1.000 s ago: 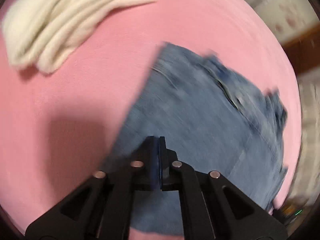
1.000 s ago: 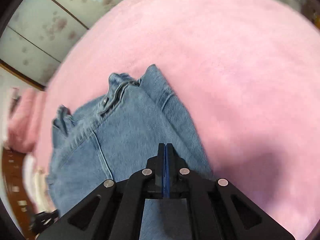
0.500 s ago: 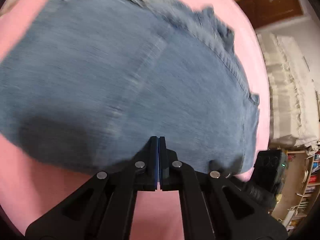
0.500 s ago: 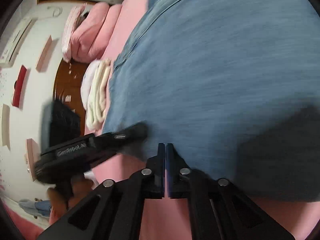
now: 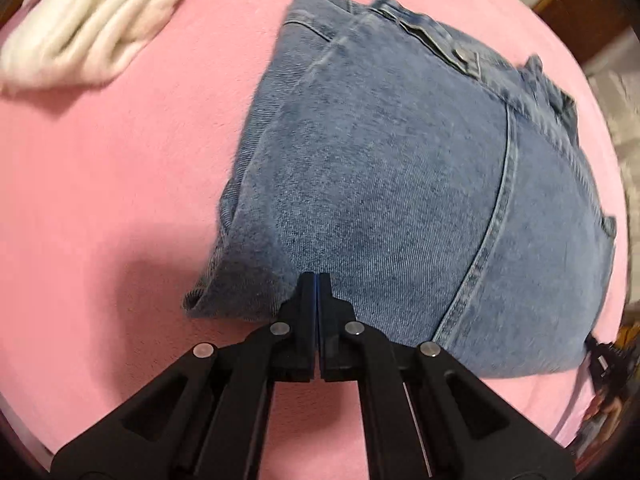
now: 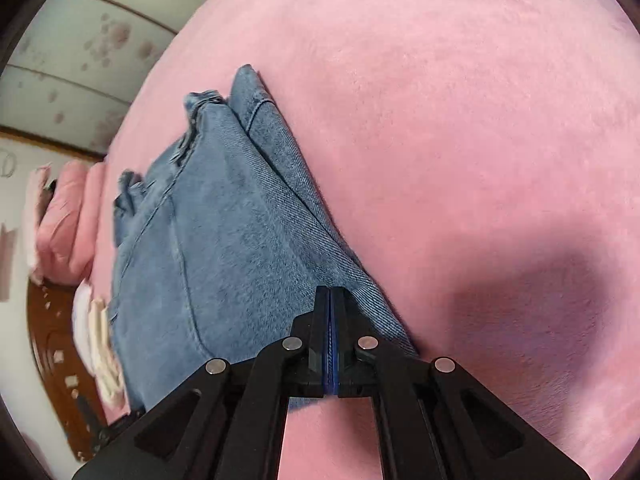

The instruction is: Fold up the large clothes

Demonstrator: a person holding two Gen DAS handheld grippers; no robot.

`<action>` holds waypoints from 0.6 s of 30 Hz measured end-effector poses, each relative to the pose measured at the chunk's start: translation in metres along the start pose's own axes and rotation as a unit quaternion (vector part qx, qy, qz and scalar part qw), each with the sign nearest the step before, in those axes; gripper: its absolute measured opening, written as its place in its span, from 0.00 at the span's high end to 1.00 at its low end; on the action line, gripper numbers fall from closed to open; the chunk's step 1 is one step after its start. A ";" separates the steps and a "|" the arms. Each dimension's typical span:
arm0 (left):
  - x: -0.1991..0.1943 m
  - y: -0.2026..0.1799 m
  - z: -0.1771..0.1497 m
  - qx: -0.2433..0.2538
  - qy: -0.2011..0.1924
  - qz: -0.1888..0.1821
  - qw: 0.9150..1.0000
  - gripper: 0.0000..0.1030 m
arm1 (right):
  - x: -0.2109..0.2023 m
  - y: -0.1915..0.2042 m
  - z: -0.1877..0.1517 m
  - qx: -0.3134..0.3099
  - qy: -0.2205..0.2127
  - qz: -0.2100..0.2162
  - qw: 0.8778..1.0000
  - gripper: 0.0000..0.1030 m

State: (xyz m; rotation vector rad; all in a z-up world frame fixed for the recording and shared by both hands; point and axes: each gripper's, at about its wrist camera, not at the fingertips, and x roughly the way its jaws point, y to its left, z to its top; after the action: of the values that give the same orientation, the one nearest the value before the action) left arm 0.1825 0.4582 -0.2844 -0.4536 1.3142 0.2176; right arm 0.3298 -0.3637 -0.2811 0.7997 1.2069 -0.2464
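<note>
A pair of blue jeans (image 5: 400,180) lies folded in a thick stack on the pink bed cover (image 5: 120,180), waistband and button at the far end. My left gripper (image 5: 318,278) is shut, its tips at the stack's near edge close to the left corner. No cloth shows between its pads. In the right wrist view the jeans (image 6: 208,260) run away to the upper left. My right gripper (image 6: 330,290) is shut too, tips over the stack's near right edge, with only the blue pad faces showing between the fingers.
A folded white garment (image 5: 92,28) lies on the bed at the far left. Pink bedding (image 6: 64,224) and pale cloth (image 6: 100,352) sit at the bed's left side, by dark wooden furniture (image 6: 52,340). Bare pink cover (image 6: 460,120) stretches to the right.
Half a second ago the denim filled both views, blurred and close. Now the whole folded stack shows lying on the bed, with both grippers at its near edge. Both stayed shut.
</note>
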 end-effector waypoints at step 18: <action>-0.009 0.025 -0.022 -0.006 0.015 -0.143 0.990 0.99 | -0.015 0.231 -0.030 -0.256 0.045 -0.111 0.959 0.96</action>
State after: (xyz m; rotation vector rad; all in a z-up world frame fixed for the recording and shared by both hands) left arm 0.1503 0.4719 -0.2845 -0.6516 1.2603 -0.0211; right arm 0.4340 -0.1837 -0.1749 0.2252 1.3697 -0.0702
